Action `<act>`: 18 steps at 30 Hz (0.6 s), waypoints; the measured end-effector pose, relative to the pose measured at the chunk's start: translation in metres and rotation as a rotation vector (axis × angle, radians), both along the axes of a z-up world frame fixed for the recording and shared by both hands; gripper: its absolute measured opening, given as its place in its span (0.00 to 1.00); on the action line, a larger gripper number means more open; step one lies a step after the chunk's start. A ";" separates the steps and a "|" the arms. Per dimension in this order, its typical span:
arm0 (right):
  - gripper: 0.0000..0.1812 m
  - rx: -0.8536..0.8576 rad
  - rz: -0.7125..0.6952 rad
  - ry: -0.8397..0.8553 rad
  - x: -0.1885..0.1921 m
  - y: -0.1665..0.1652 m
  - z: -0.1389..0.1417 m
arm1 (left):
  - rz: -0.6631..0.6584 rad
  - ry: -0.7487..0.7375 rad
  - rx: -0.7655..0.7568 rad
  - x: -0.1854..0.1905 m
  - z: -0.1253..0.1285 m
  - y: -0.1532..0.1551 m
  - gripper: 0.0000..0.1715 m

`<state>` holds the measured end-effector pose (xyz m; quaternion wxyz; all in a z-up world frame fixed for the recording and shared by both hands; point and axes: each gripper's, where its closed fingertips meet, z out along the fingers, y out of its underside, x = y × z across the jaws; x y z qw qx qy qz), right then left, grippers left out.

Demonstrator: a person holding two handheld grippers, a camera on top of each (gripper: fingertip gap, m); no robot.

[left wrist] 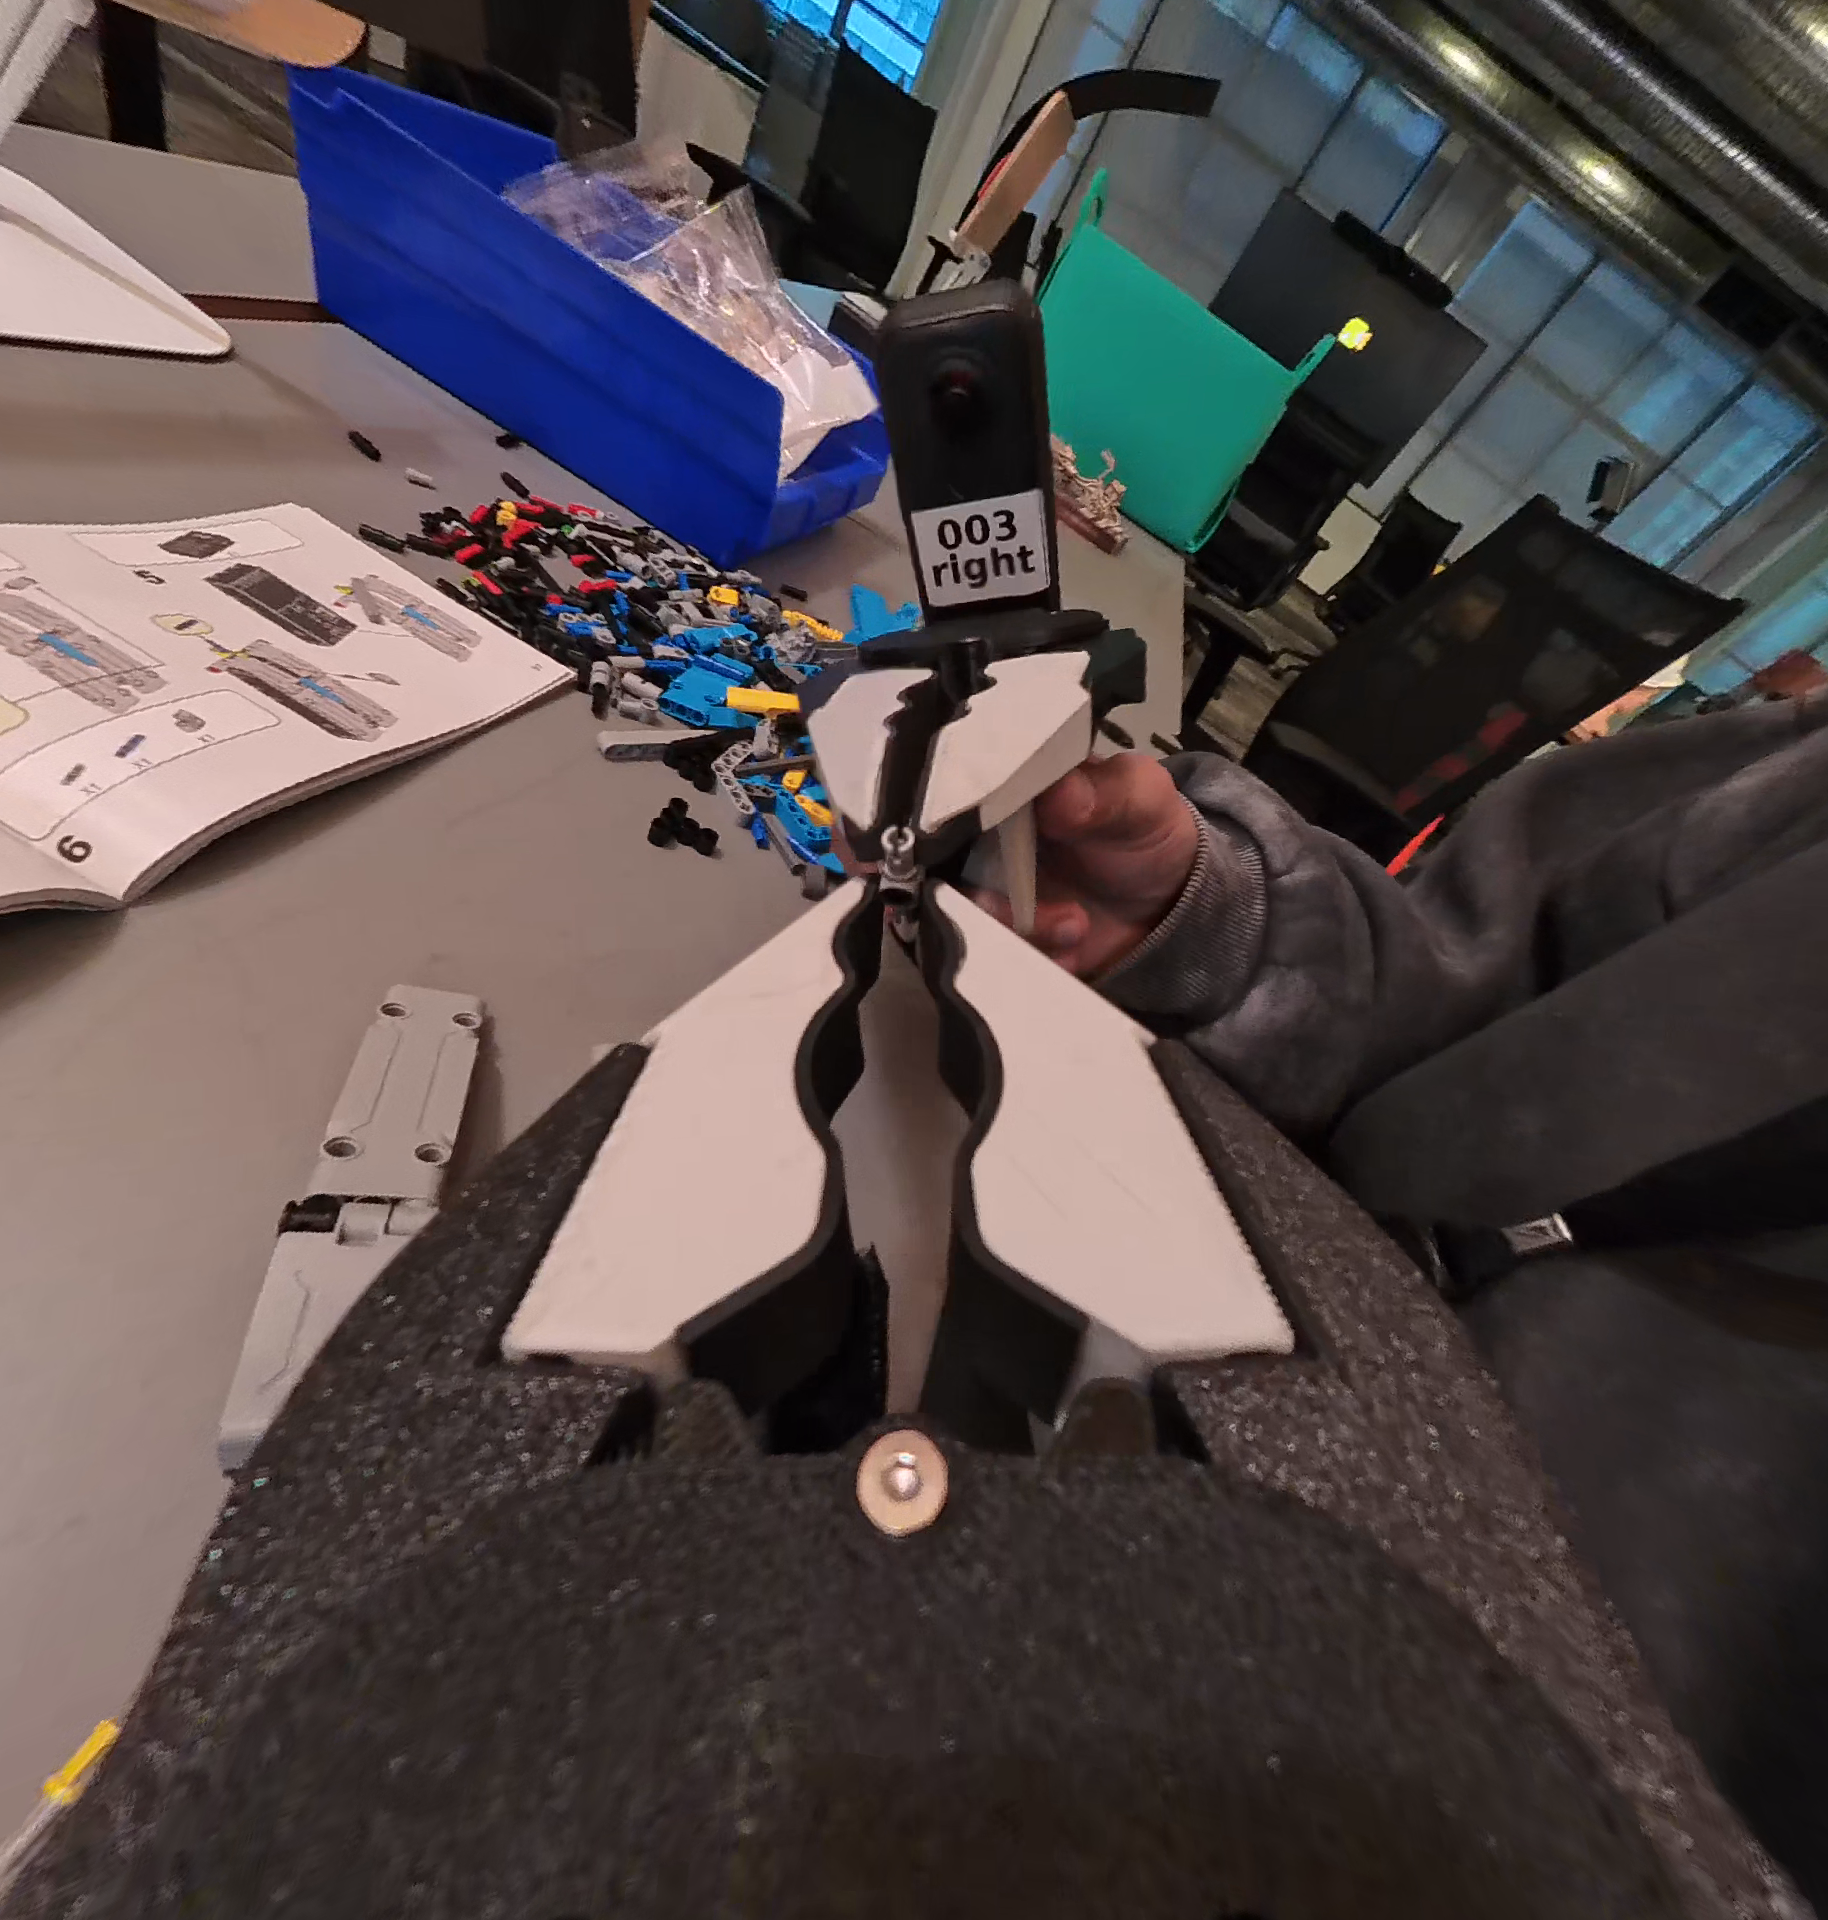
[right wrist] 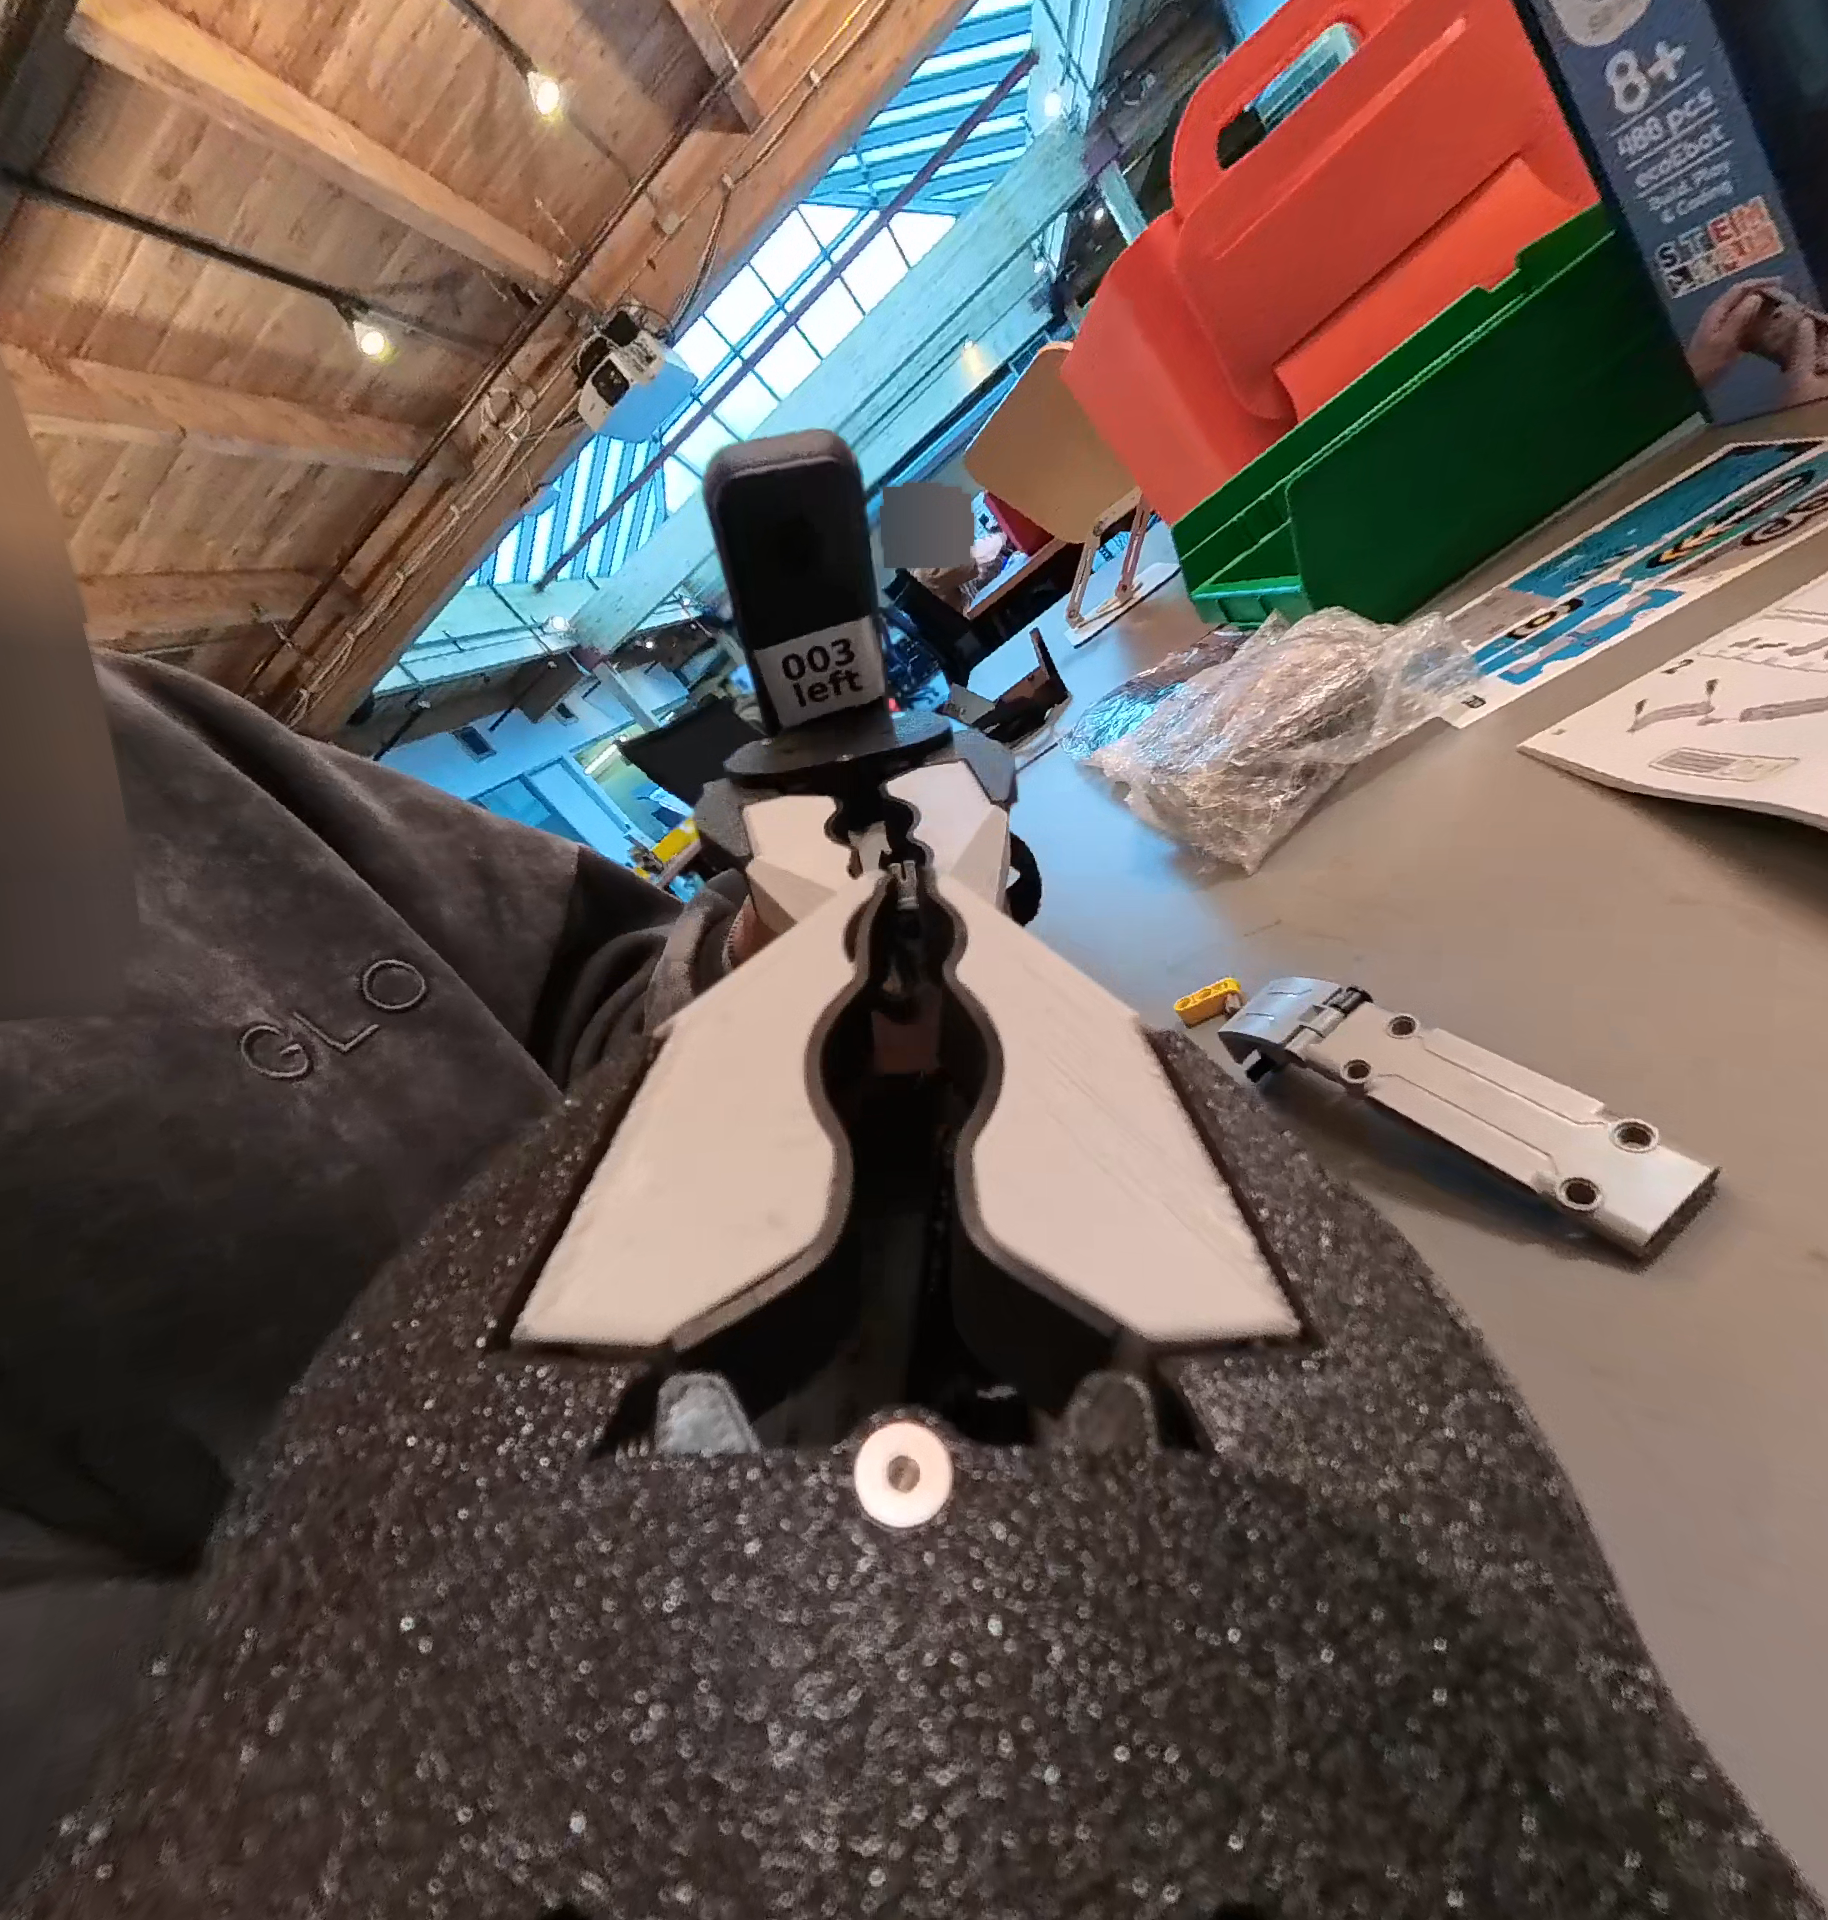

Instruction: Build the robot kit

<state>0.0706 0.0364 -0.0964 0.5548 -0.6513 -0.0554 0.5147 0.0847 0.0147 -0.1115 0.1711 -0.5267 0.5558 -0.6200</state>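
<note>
The grey table [left wrist: 266,1039] carries everything, seen from low and tilted in both wrist views. At about eleven o'clock in the left wrist view stands a blue plastic bin [left wrist: 536,312] with a crumpled clear bag in it, and at nine o'clock lies an open instruction booklet [left wrist: 214,686]. Between them, toward twelve o'clock, spreads a heap of small black, blue, red and yellow building pieces [left wrist: 661,644]. In the right wrist view an orange carry case [right wrist: 1336,208] sits on a green plastic bin [right wrist: 1461,457] at one o'clock, with a clear plastic bag of parts [right wrist: 1274,717] just below them.

A flat grey panel assembly with round holes [right wrist: 1461,1112] lies on the table at three o'clock of the right gripper [right wrist: 894,883] and at eight o'clock of the left gripper [left wrist: 894,883] — its long axis runs roughly along the left gripper's line of sight.

The two grippers meet tip to tip, raised off the table, well apart from the panel. Each pair of fingertips is pinched onto a small grey and black pin-like piece [left wrist: 897,868], held between both tools — the white fingers nearly closed at the tips. A hand [left wrist: 1107,862] in a grey sleeve holds the right gripper.
</note>
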 end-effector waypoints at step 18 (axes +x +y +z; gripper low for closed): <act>0.01 0.032 -0.006 0.137 0.008 -0.001 0.013 | 0.016 -0.036 -0.144 0.006 0.004 0.001 0.09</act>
